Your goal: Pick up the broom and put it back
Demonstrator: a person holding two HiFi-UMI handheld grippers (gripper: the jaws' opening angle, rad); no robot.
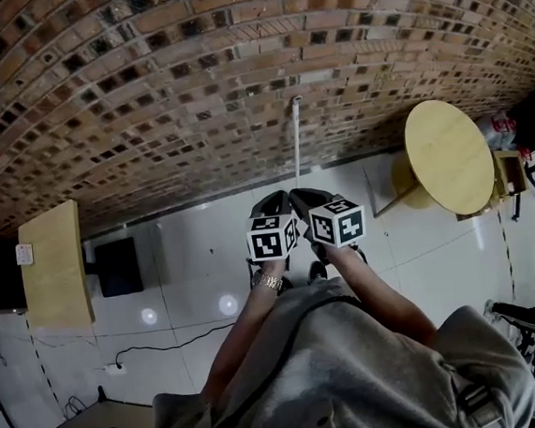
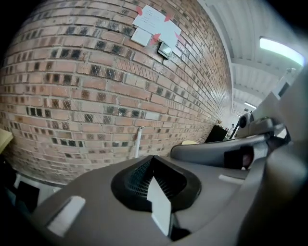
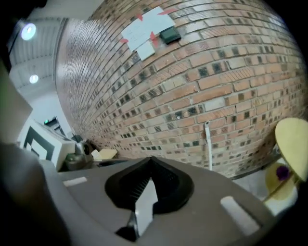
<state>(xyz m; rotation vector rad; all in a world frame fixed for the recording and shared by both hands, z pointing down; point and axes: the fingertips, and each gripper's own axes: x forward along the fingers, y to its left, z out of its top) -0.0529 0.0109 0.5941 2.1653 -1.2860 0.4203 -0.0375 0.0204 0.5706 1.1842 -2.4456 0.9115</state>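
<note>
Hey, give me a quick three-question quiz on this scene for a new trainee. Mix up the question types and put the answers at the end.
1. True or false: the broom leans with its handle against the brick wall.
2. Pick one. The right gripper is: A, open; B, shut on the broom; C, shut with nothing between its jaws.
3. Fill in the blank: in the head view, the round table stands to the ___ of the broom.

Key: 1 true. 2 C. 3 right.
</note>
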